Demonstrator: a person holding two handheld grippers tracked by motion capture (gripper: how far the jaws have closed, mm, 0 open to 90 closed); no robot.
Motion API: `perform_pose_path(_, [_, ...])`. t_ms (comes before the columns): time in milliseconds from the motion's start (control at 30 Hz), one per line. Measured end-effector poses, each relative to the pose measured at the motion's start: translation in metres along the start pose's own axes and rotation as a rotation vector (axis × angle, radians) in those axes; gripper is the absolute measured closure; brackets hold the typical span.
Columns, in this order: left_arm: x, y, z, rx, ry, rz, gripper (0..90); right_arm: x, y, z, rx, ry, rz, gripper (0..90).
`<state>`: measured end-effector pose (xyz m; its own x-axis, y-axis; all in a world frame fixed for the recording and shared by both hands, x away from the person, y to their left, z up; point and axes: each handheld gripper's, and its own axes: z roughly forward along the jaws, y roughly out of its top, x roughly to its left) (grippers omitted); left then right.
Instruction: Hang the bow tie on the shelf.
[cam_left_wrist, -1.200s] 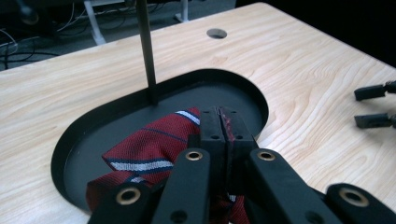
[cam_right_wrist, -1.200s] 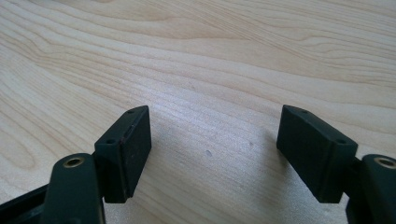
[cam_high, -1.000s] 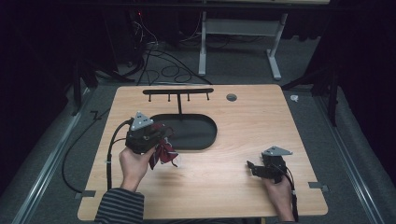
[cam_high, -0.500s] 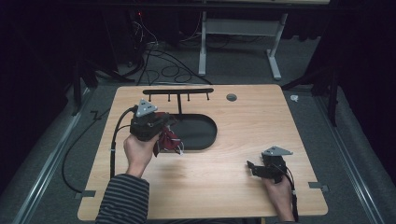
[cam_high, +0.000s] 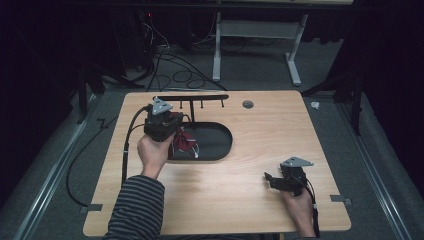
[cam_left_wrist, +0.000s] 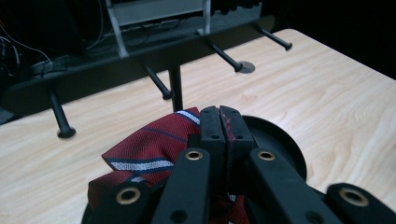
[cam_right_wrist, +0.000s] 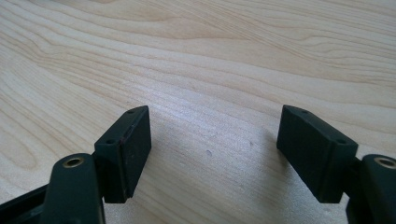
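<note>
No writing, label, brand mark or number can be read anywhere here. The dark red woven tie carries only navy and white diagonal stripes, not letters. The pale wooden tabletop shows plain grain, and the black metal rack with its row of pegs is unmarked.
</note>
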<state>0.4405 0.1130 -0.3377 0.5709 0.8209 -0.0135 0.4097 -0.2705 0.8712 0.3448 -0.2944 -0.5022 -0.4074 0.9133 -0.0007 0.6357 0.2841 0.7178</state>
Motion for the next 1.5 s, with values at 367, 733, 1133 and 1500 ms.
perform_pose_path(367, [0.013, 0.013, 0.010, -0.011, 0.051, -0.038, 88.9, 0.000, 0.000, 0.000, -0.003, 0.000, -0.001, 27.6])
perform_pose_path(733, [0.019, 0.018, 0.024, 0.001, 0.113, -0.034, 88.5, 0.000, 0.000, 0.000, -0.001, 0.001, -0.002, 27.7])
perform_pose_path(1133, [0.022, 0.015, 0.034, 0.042, 0.164, -0.017, 87.4, 0.000, 0.000, 0.000, -0.001, 0.001, -0.002, 27.7])
perform_pose_path(1500, [0.024, 0.013, 0.036, 0.064, 0.142, -0.035, 86.1, 0.000, 0.000, 0.000, -0.001, 0.001, -0.002, 27.7])
